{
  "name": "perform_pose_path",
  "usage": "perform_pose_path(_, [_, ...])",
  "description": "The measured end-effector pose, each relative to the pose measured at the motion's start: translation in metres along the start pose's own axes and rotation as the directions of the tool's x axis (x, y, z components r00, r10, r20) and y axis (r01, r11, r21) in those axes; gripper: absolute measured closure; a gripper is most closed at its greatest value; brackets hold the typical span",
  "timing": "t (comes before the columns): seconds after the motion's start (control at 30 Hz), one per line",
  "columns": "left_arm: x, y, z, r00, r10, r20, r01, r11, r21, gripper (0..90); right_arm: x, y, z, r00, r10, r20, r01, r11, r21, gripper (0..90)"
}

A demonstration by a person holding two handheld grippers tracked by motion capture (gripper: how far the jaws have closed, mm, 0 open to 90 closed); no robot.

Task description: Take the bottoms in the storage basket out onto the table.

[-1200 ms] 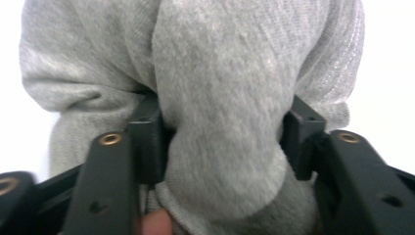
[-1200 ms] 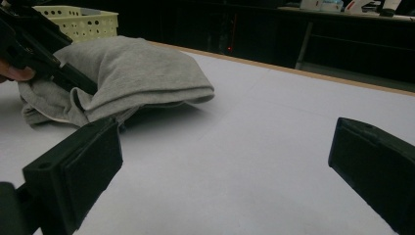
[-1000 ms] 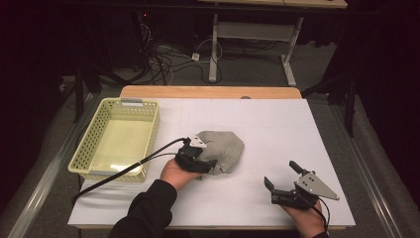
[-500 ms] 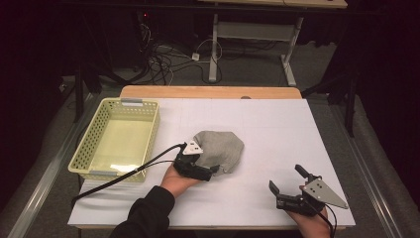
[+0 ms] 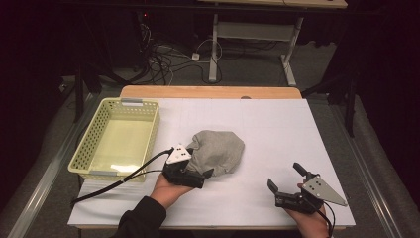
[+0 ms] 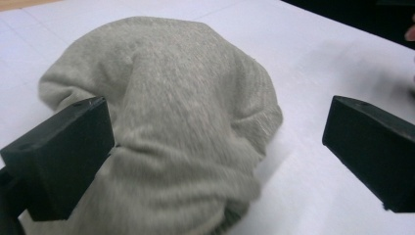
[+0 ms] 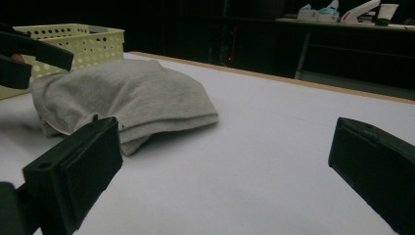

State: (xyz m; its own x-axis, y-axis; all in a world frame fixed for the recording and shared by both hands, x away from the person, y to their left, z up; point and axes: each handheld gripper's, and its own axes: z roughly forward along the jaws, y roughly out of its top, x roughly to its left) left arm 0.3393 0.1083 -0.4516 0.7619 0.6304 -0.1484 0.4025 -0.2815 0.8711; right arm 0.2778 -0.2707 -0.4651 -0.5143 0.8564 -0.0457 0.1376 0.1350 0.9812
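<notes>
With its jaws just opened wide, the left gripper [image 5: 194, 174] has let go of the grey cloth [image 5: 218, 151], which lies just right of the yellow basket [image 5: 84, 148]. The right gripper [image 5: 289, 182], jaws wide and empty, sits well right of the basket. Judged step: release after folding; next, a fresh grasp on a cloth edge.

Left gripper [image 5: 198, 174] jaws just opened wide, right gripper [image 5: 288, 177] low, jaws spread
</notes>
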Motion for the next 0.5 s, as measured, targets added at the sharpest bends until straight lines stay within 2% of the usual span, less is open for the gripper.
perform_pose_path(0.1, [-0.003, -0.005, -0.015, 1.0000, -0.005, -0.003, 0.005, 0.9998, -0.020, 0.0, 0.003, 0.002, 0.006, 0.9997, -0.013, -0.022, 0.013, 1.000, -0.006, 0.2])
perform_pose_path(0.23, [-0.004, -0.017, -0.035, 0.9993, -0.032, -0.018, 0.031, 0.9983, -0.050, 0.0, 0.008, 0.004, 0.017, 0.9988, -0.009, -0.048, 0.009, 1.000, -0.004, 0.2])
perform_pose_path(0.5, [-0.008, -0.047, -0.058, 0.9972, -0.066, -0.035, 0.065, 0.9971, -0.041, 0.0, 0.018, 0.006, 0.032, 0.9959, -0.025, -0.087, 0.025, 1.000, 0.005, 0.2])
